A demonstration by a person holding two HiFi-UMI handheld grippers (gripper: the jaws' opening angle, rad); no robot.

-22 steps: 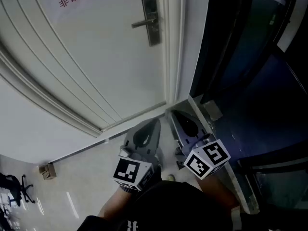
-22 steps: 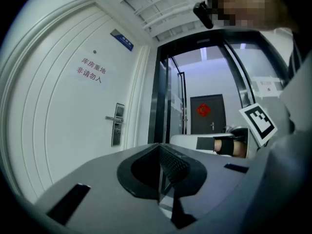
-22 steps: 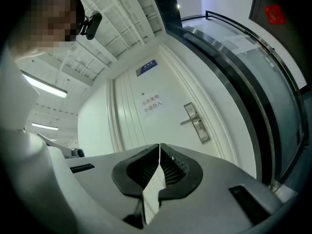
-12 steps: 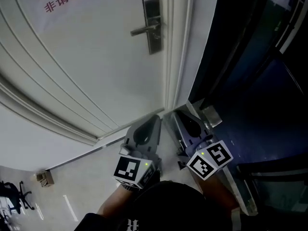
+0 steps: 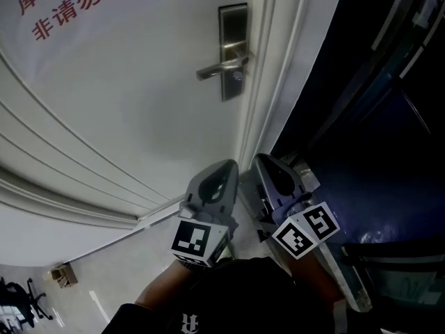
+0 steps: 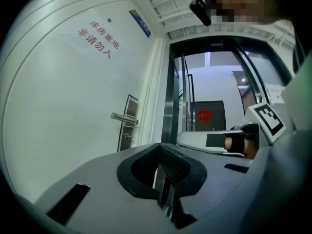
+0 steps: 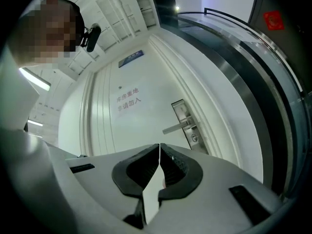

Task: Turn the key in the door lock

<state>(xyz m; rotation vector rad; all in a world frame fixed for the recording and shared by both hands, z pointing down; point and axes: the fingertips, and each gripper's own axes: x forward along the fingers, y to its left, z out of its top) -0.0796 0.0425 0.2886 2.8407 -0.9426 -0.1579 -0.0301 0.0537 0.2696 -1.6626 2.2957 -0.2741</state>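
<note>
You have red lettering [image 5: 69,4] at the top. Far below it a small brown block [image 5: 61,275] sits on the pale floor [image 5: 118,270]. Right of the lettering stands a dark glass wall [image 5: 368,138].

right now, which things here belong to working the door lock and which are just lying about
For the job: door lock, door handle, left hand-held gripper, right hand-held gripper.
Just lying about: small brown object on the floor, office chair.
</note>
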